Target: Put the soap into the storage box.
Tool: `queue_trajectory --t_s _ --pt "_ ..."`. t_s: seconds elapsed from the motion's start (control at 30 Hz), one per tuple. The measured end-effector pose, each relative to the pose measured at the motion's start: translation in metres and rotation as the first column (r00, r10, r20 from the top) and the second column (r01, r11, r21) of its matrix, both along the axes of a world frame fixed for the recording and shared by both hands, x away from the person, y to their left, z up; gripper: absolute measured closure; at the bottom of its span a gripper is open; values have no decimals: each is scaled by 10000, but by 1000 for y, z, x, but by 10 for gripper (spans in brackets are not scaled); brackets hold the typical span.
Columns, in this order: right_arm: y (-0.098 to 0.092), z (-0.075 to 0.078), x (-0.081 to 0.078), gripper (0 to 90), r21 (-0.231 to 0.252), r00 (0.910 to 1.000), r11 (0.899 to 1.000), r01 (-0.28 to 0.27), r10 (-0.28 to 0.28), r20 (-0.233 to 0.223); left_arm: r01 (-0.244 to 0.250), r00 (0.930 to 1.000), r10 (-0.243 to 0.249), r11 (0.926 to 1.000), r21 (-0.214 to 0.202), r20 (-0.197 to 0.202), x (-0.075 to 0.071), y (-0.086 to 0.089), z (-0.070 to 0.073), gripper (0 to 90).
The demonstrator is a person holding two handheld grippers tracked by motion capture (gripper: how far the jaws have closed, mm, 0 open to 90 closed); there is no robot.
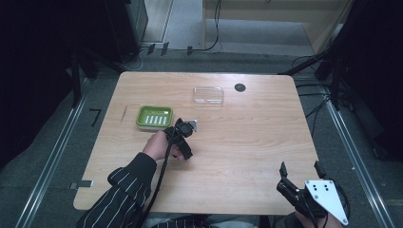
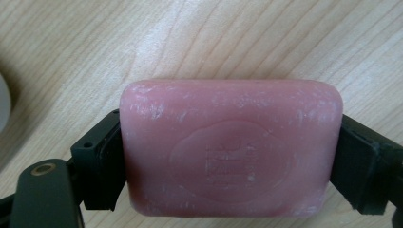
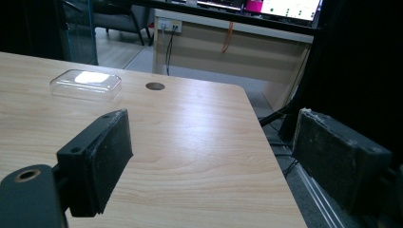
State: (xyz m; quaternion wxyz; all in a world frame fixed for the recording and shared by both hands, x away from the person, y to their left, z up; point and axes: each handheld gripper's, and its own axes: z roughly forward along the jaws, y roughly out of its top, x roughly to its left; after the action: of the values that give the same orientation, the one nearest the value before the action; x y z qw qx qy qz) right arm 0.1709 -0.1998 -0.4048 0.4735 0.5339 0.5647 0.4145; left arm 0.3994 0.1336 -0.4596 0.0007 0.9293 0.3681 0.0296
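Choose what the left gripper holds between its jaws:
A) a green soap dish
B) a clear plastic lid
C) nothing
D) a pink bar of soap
D: in the left gripper view, the pink bar of soap sits pressed between both black jaws of the left gripper.

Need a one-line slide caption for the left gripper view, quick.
Left claw shut on a pink soap bar, held just above the wooden table.

High view overhead, facing fwd/down on table [image 1: 247,142], left gripper view close-up downward, right gripper view low, across same tabletop
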Motion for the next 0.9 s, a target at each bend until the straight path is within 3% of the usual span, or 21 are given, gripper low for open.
queue_trajectory --t_s 0.9 --pt "0 0 0 128 -2 10000 10000 -5 5 3 -323 9984 351 9975 -622 446 -1 21 26 137"
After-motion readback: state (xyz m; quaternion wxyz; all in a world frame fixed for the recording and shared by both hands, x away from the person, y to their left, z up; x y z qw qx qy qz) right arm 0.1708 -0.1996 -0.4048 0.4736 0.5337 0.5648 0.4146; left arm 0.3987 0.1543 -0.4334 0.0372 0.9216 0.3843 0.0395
